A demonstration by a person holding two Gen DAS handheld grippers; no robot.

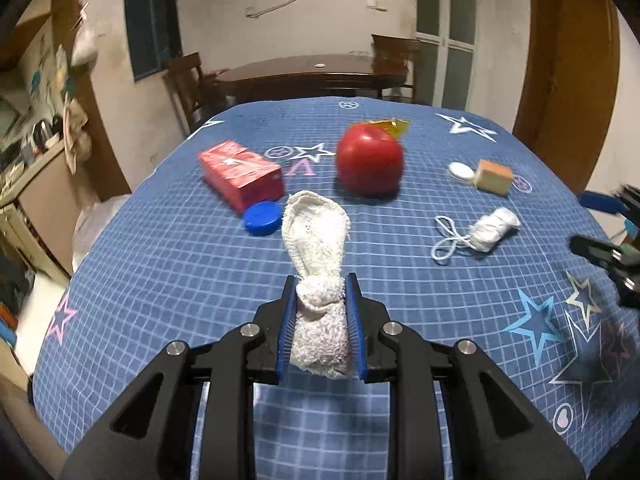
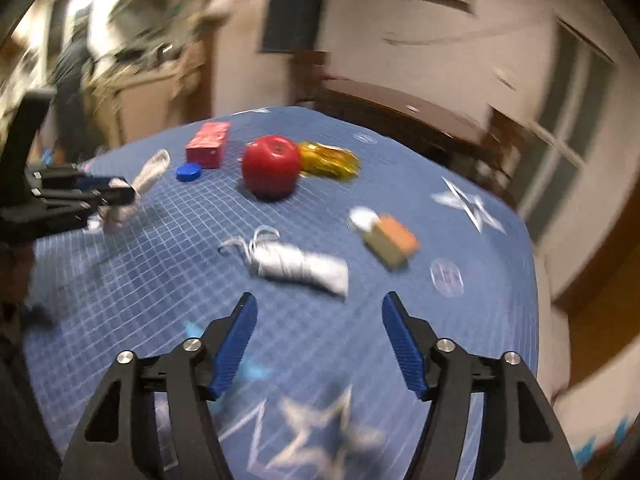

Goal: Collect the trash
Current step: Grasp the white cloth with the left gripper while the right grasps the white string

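Currently, the tabletop (image 1: pixel 168 264) is carrying, under a blue checked star-print cloth, the remaining items in descending order of size: a red apple (image 1: pixel 369 160), a red carton (image 1: pixel 241 173), a gold foil wrapper (image 2: pixel 329 159) just behind the apple, a white string bundle (image 1: pixel 491 227), an orange-topped sponge block (image 1: pixel 493 176) touching a small white disc (image 1: pixel 461 170), and a blue bottle cap (image 1: pixel 262 218) just beside the carton.

Risk assessment: the white cloth rag (image 1: pixel 318 280) is being held by its lower portion only, and the free upper end is extending unsupported beyond the grip. Judged from this, the loose end could be catching the bottle cap or carton during transport, or the soft weave could be slipping out if grip pressure is eased. The right wrist view is blurring heavily, which suggests fast motion; a hurried approach could be knocking the string bundle aside or snagging its trailing loop. No trash container is showing in either view.

Finger state: the left gripper (image 1: pixel 321 286) is pinching the rag, its blue fingers (image 1: pixel 287 320) pressing against both sides of the fabric, above the near part of the tabletop. The right gripper (image 2: pixel 318 304) is standing with fingers spread wide, holding nothing and touching nothing, with the string bundle lying just ahead of the gap.
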